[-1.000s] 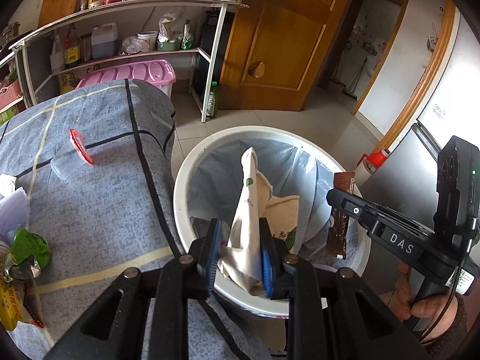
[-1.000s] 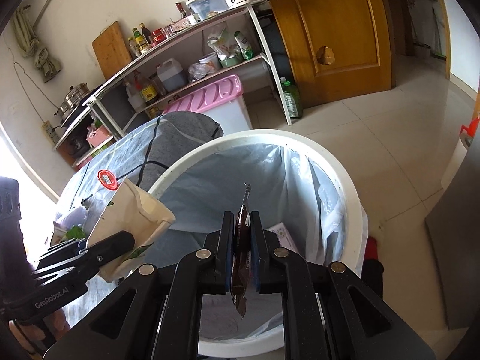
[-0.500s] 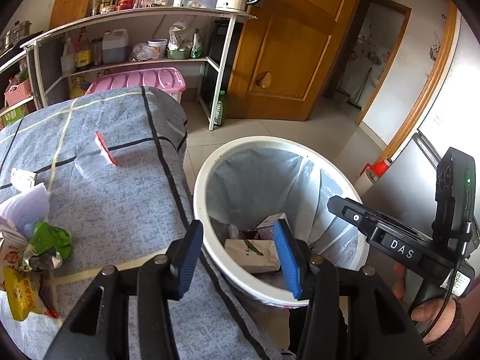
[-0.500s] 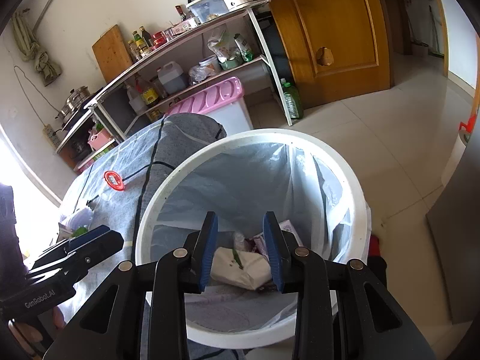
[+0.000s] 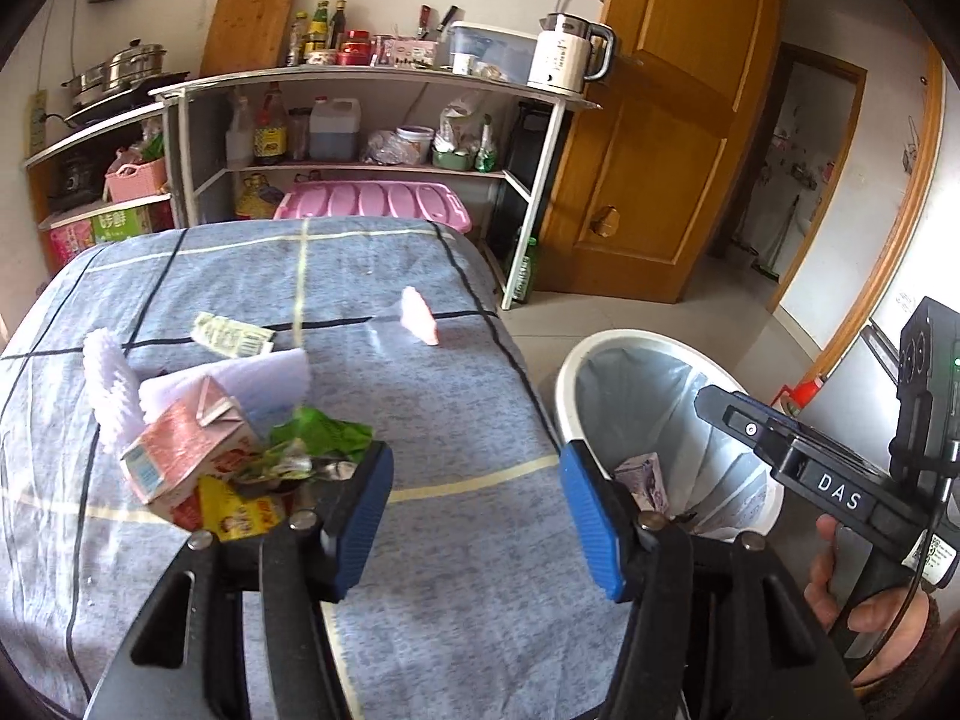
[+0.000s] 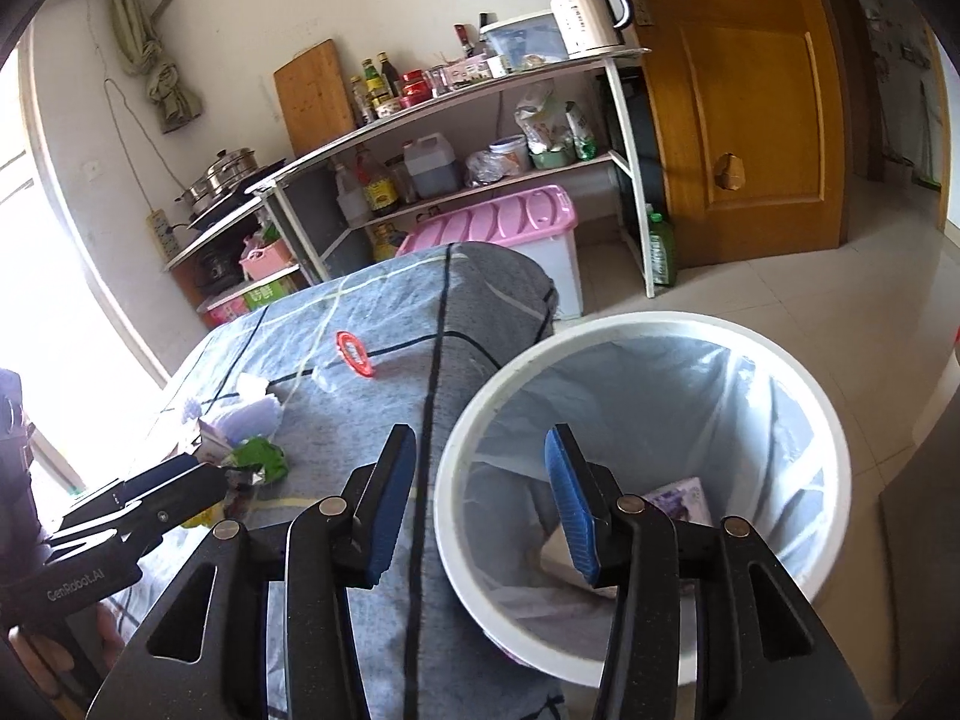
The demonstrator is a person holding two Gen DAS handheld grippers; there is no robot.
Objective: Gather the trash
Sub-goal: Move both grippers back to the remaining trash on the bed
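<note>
Trash pile [image 5: 228,462] on blue tablecloth [image 5: 468,396], left gripper [image 5: 474,516] and right gripper [image 6: 477,504] both opening, nothing between their jaws, white bin [image 6: 600,336] beside table.

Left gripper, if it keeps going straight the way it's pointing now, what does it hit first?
Probably the bare blue tablecloth: nothing lies between the opening fingers of the left gripper. The trash pile sits left of that line, though depth is uncertain.

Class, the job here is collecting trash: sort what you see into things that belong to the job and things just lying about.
Belongs to the job:
pink carton
green wrapper
yellow packet
lined bin
left gripper, right gripper, jaws opening, nothing between them

Just lying about:
kettle
pink storage box
cutting board
</note>
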